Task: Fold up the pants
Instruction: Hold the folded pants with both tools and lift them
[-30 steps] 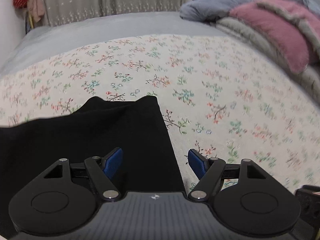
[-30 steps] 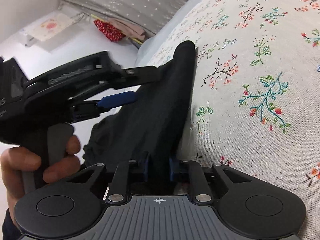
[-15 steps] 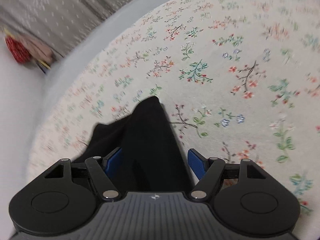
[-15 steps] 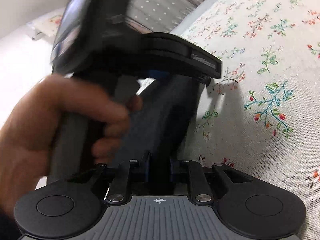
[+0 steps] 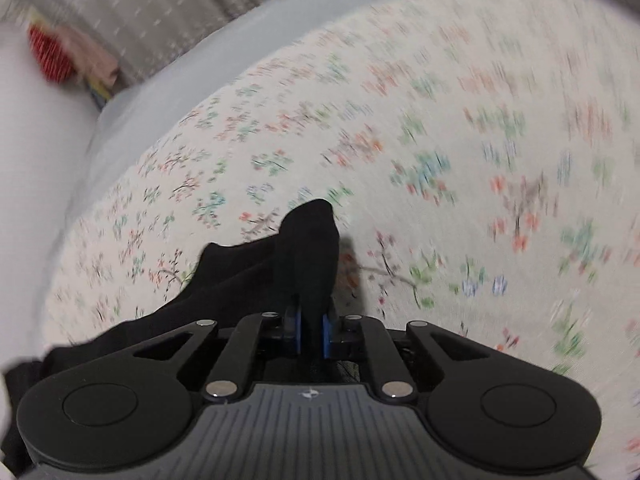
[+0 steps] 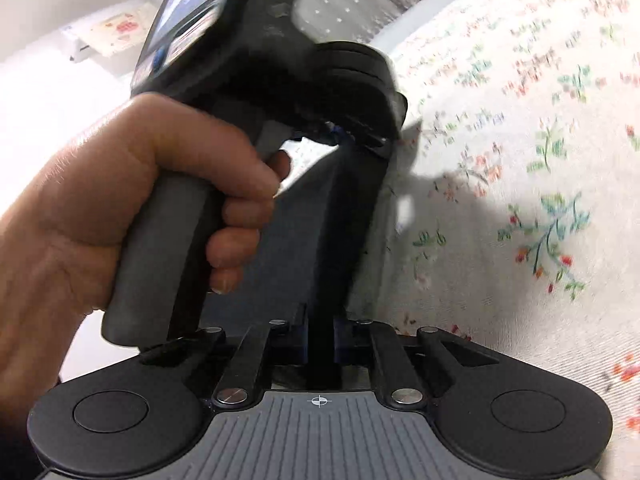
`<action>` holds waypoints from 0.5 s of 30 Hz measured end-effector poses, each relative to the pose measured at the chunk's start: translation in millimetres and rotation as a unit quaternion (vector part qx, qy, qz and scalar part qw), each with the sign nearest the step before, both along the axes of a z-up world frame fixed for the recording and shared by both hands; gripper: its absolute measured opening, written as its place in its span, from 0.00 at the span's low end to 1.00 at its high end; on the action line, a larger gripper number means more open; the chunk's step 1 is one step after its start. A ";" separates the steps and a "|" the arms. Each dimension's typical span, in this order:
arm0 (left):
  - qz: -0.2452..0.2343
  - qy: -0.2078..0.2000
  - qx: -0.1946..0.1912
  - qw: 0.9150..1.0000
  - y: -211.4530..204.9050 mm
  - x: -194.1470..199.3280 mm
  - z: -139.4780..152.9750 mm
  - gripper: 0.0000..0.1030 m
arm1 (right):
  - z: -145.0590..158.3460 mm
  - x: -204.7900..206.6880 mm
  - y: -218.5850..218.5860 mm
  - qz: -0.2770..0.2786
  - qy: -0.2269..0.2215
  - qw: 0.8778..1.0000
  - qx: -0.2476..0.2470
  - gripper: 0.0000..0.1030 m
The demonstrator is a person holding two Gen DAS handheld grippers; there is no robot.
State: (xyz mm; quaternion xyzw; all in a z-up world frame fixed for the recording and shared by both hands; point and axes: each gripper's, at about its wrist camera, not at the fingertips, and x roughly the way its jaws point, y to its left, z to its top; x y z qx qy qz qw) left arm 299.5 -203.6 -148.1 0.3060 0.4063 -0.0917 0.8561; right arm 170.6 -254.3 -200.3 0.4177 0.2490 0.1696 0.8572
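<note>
Landmark: the bed [image 5: 460, 128], covered by a sheet with small flowers.
Pants: the black pants [image 5: 304, 256] lie at the near edge of the bed; one narrow fold of them rises into both tongs.
Left tongs: the left tongs [image 5: 311, 330] have just been closing, and the blue pads now pinch the black cloth.
Right tongs: the right tongs [image 6: 320, 340] have just been closing too; they clench the same cloth.
Hand: a hand [image 6: 120, 208] grips the left tool's handle, above the pants.
</note>
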 end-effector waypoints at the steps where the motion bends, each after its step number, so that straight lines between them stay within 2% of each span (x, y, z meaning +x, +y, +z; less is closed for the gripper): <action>1: 0.009 0.003 -0.023 1.000 3.9 2.4 9.9 0.04 | 5.8 -3.2 -3.3 0.002 -0.004 1.000 0.000 0.09; 4: 0.024 -0.006 -0.075 0.997 4.9 -0.8 39.8 0.04 | 30.7 -17.9 -16.2 0.008 -0.028 0.999 -0.021 0.08; 9: 0.009 -0.010 -0.150 0.989 -36.3 -27.2 81.4 0.04 | 67.6 -57.2 -62.6 -0.012 -0.049 0.997 -0.061 0.08; 13: -0.015 -0.016 -0.184 0.983 -80.4 -53.8 93.6 0.04 | 90.2 -84.9 -101.2 -0.016 -0.042 0.992 -0.117 0.08; 15: -0.019 -0.005 -0.212 0.977 -96.7 -58.5 93.4 0.04 | 95.6 -96.9 -120.4 -0.018 -0.034 0.988 -0.153 0.08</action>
